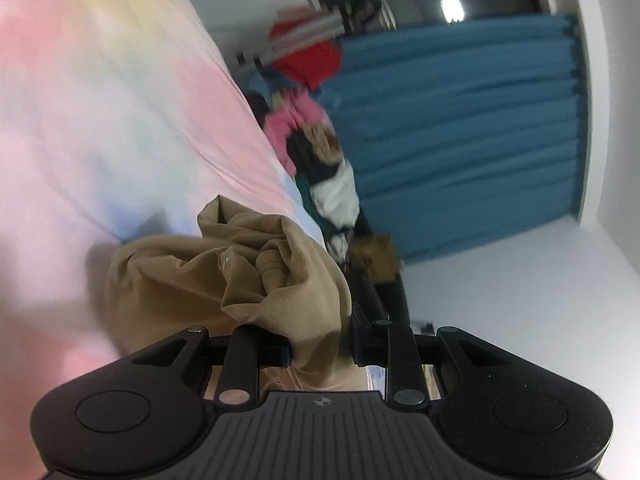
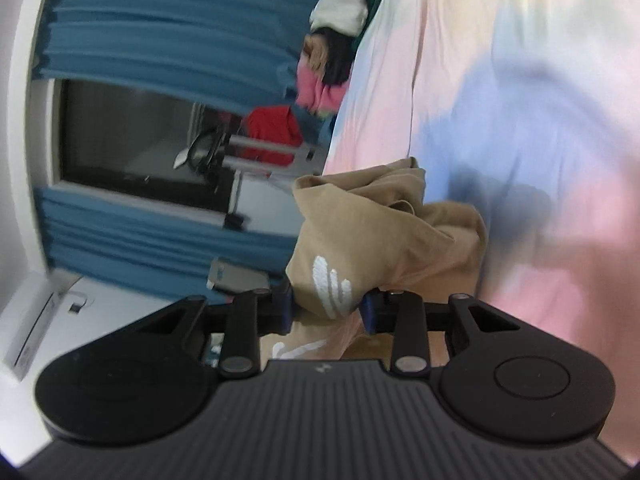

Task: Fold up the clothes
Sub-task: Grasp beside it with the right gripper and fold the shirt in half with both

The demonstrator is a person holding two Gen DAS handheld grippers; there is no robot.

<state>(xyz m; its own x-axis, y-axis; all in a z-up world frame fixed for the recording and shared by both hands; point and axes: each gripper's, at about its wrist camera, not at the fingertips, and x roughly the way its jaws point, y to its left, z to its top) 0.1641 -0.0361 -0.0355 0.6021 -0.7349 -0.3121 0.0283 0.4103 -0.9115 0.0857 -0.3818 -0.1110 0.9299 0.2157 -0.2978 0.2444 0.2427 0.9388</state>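
Note:
A tan garment [image 1: 248, 280] is bunched up and held over a pastel tie-dye sheet [image 1: 100, 120]. My left gripper [image 1: 320, 350] is shut on a fold of the tan garment. In the right wrist view my right gripper [image 2: 328, 312] is shut on another part of the same tan garment [image 2: 380, 240], where a white logo [image 2: 332, 288] shows. The pastel tie-dye sheet [image 2: 520, 120] lies behind it. Both views are tilted and blurred.
A pile of mixed clothes [image 1: 316, 152] lies past the sheet, with a red item [image 1: 308, 52] on a metal rack. Blue curtains [image 1: 460, 128] hang by a dark window [image 2: 132, 140]. The clothes pile [image 2: 332, 52] and white walls also show.

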